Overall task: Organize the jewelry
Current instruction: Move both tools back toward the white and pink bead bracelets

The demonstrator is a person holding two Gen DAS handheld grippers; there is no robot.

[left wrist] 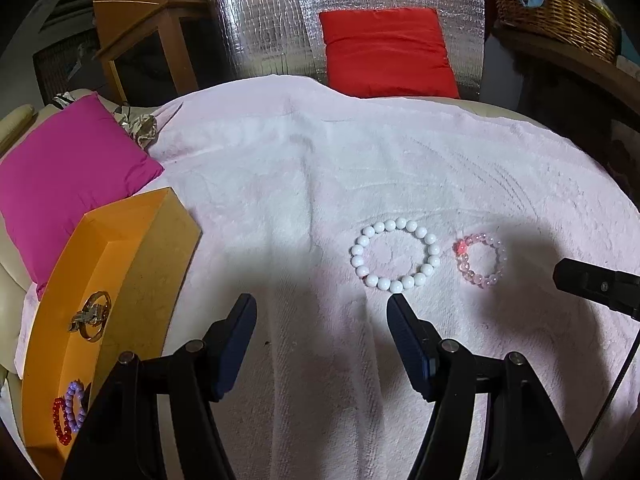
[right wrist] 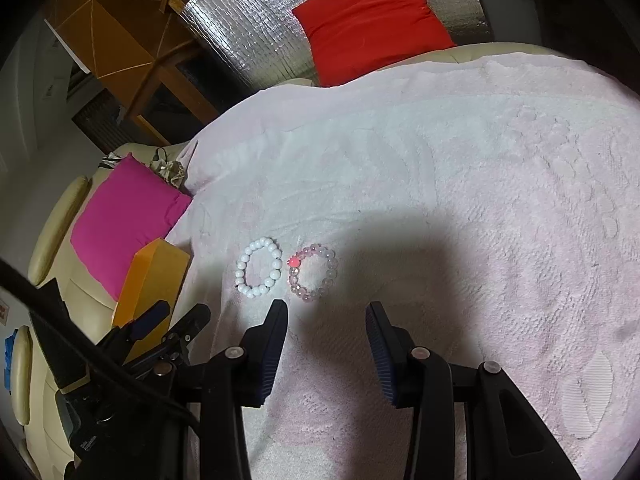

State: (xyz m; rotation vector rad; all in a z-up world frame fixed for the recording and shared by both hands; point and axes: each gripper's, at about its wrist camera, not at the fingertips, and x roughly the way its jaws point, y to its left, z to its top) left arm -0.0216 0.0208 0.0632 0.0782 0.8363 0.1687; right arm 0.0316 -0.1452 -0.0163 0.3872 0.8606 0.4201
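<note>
A pale pink towel point(left wrist: 320, 168) covered a cream cushioned seat point(right wrist: 60, 216), perhaps a sofa. On the towel lay a white bead bracelet point(left wrist: 395, 256) and, just beside it but apart, a pink bead bracelet point(left wrist: 480, 260). An orange box point(left wrist: 120, 280) rested at the towel's left edge. A magenta cushion point(left wrist: 68, 168) sat on the seat near the box.

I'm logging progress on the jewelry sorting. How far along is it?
Done: a red bracelet, a purple bracelet and a metal piece lie in the orange box. In hand: nothing; the left gripper and right gripper are open and empty. Left: the white bracelet and pink bracelet lie on the towel.
</note>
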